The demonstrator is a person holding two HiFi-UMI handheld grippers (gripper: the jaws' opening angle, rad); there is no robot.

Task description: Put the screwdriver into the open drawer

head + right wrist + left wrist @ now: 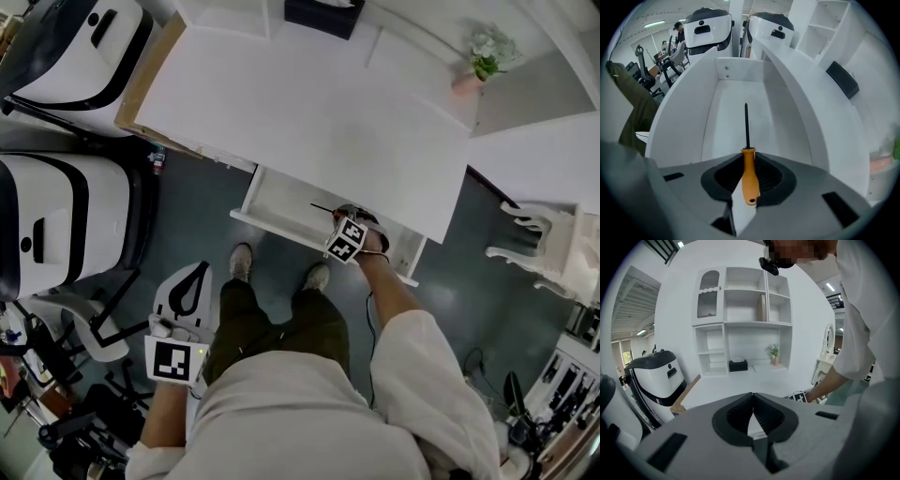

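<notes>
The right gripper (749, 158) clamps the screwdriver (750, 180) by its handle, shaft above the open drawer (686, 115) for release inside; the left gripper (753, 404), away from the drawer, is closed and empty.

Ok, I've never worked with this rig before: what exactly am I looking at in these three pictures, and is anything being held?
There is no robot here: a person carries a hand-held gripper in each hand. The head view comes from a camera on the person's head, looking steeply down at a white desk with its drawer pulled open. The other two pictures come from cameras riding on those hand-held grippers, looking along their jaws. The right hand-held gripper is shut on an orange-handled screwdriver, its shaft pointing into the drawer. The left hand-held gripper is shut and holds nothing. On the desk stand a black tissue box and a small potted plant.
</notes>
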